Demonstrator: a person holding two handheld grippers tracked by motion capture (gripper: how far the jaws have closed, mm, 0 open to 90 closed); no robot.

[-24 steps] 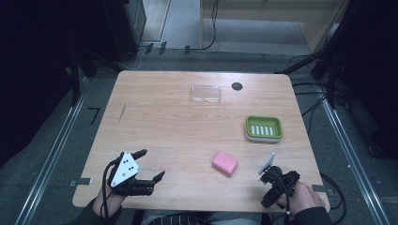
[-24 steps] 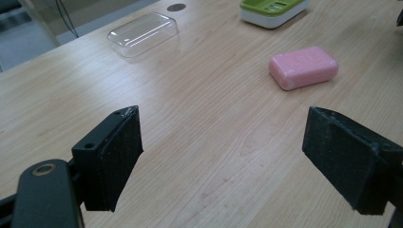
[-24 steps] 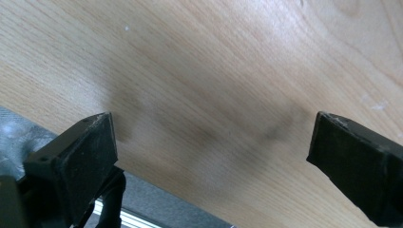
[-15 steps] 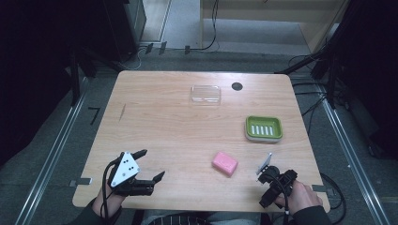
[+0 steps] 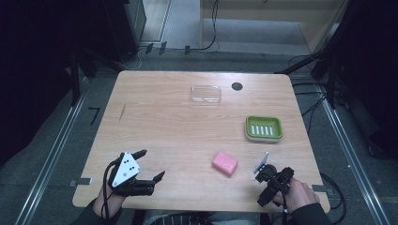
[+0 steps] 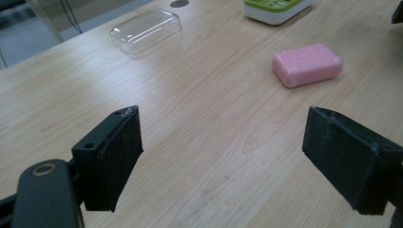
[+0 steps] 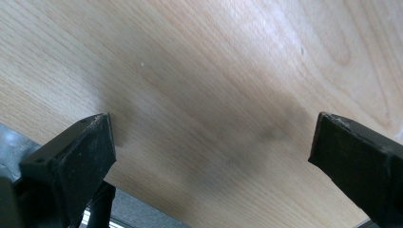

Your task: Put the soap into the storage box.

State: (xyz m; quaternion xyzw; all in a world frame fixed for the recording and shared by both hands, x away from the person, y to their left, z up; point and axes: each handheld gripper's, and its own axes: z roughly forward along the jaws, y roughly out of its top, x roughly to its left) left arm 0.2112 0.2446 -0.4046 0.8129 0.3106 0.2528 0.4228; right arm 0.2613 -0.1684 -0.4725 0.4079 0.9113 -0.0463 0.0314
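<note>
Presently: pink soap bar (image 5: pixel 225 162) flat on worktop (image 5: pixel 164 122), between the two grippers, touching neither. Left gripper (image 5: pixel 151 166) near front-left edge, jaws spread wide, empty, soap ahead toward its right jaw. Right gripper (image 7: pixel 209 156) over front-right corner, jaws parted, empty.

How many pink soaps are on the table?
1. The pink rectangular soap bar lies flat on the light wooden table, near the front edge, apart from the green soap dish behind it. Nothing on the table looks able to hide another.
</note>
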